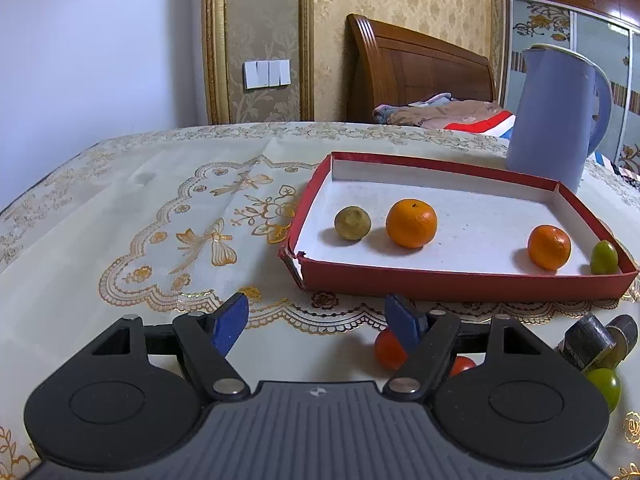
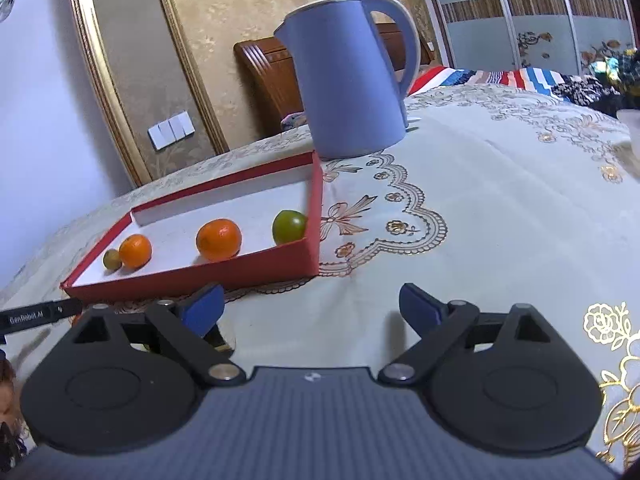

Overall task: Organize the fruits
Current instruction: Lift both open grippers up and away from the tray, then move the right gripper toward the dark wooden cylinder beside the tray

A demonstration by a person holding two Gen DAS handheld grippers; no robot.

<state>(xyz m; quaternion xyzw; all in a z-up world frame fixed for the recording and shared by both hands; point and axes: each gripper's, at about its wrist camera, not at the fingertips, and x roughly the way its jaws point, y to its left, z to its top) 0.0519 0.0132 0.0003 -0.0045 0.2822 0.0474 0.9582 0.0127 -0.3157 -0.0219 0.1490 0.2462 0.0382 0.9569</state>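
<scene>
- Left gripper [image 1: 316, 322]: jaws apart, nothing between the blue pads [image 1: 230, 326]. It hangs low over the cloth [image 1: 140, 208], aimed at the box's near wall.
- Just past its right finger, at about 4 o'clock in the left view, two red fruits [image 1: 387, 349] lie on the cloth, partly hidden by the finger. A loose green fruit [image 1: 606, 384] sits further out at 4 o'clock, close to a dark tip that is probably the other gripper.
- Right gripper [image 2: 310, 310]: jaws wide apart and empty, over bare cloth.
- Box [image 2: 200, 276]: at 10 o'clock in the right view, already holding four pieces: a dull small fruit [image 2: 112, 259], two oranges [image 2: 219, 239] and a green one [image 2: 289, 227] in the near corner.
- Kettle [image 2: 346, 76]: at 12 o'clock behind the box, upright, touching nothing.
- Step in hand, as I judge it: fetch the loose pieces on the cloth.
- To do it well: swing the left gripper toward the red fruits until one is centred between the pads, come down level, then close gently since small round fruit rolls off.
- Lift clear of the wall and set down in the empty middle, away from the oranges.
</scene>
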